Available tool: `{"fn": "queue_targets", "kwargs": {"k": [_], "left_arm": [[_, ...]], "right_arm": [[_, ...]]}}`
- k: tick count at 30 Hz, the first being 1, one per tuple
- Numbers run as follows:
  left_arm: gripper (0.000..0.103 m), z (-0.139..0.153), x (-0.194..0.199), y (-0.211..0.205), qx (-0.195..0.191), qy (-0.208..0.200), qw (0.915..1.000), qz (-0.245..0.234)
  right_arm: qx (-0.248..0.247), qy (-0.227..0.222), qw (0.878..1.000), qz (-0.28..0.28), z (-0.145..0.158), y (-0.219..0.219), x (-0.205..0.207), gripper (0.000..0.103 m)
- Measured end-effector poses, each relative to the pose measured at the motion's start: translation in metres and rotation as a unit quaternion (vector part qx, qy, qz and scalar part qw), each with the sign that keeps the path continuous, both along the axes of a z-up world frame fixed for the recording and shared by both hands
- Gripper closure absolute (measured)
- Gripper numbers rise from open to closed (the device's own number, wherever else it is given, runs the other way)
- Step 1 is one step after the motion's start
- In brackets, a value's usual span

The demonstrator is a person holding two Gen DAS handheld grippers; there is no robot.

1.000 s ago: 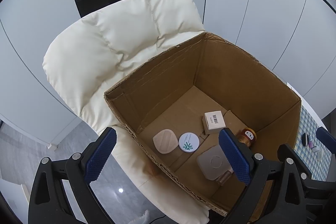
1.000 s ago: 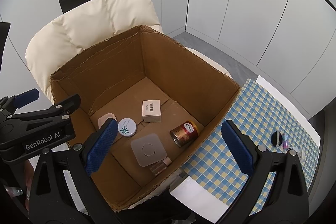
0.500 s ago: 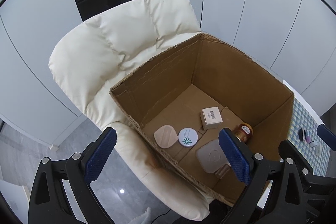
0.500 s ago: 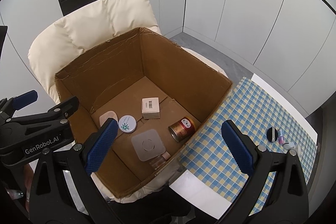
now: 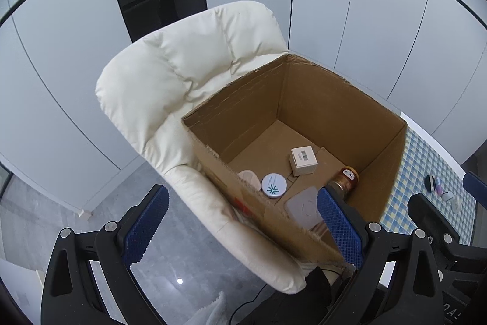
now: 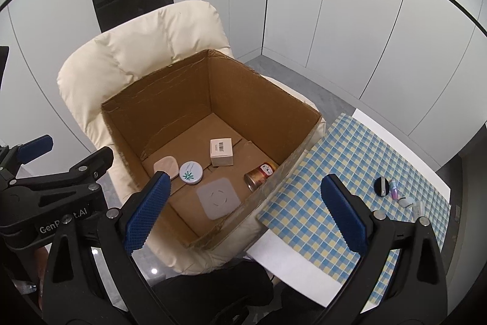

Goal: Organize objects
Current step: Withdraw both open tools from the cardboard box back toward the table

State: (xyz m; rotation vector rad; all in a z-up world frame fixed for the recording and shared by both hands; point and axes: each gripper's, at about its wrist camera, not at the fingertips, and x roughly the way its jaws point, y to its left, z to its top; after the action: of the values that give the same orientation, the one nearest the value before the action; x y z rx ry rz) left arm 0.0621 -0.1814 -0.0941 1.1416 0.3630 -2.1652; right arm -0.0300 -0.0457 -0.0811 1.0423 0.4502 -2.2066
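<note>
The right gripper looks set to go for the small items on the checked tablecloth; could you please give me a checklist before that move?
1. Right gripper open and empty: ok.
2. Left gripper open and empty: ok.
3. Small items lying on the checked tablecloth, unobstructed: ok.
4. Free floor space in the cardboard box beside the can: ok.
5. What each small item is: cannot tell.

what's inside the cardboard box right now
Inside the cardboard box: barcoded carton, red can on its side, round white tin, beige pad, grey square lid. Anything beneath the lid is hidden.
</note>
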Motion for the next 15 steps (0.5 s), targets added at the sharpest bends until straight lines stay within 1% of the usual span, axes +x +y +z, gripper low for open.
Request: {"fn": "queue_targets", "kwargs": {"k": [3, 10, 15], "left_arm": [[0.005, 0.007, 0.011, 0.007, -0.003, 0.005, 1.0, -0.001], [0.005, 0.019, 0.036, 0.023, -0.011, 0.01, 0.9998, -0.011], [0.005, 0.026, 0.052, 0.038, -0.015, 0.015, 0.9996, -0.018]], "right_arm": [[-0.005, -0.005, 1.0, 0.01, 0.007, 0.007, 0.009, 0.003], [-0.001, 0.016, 1.0, 0.01, 0.023, 0.026, 0.035, 0.003], [0.001, 0.02, 1.0, 0.012, 0.031, 0.041, 0.056, 0.003]]}}
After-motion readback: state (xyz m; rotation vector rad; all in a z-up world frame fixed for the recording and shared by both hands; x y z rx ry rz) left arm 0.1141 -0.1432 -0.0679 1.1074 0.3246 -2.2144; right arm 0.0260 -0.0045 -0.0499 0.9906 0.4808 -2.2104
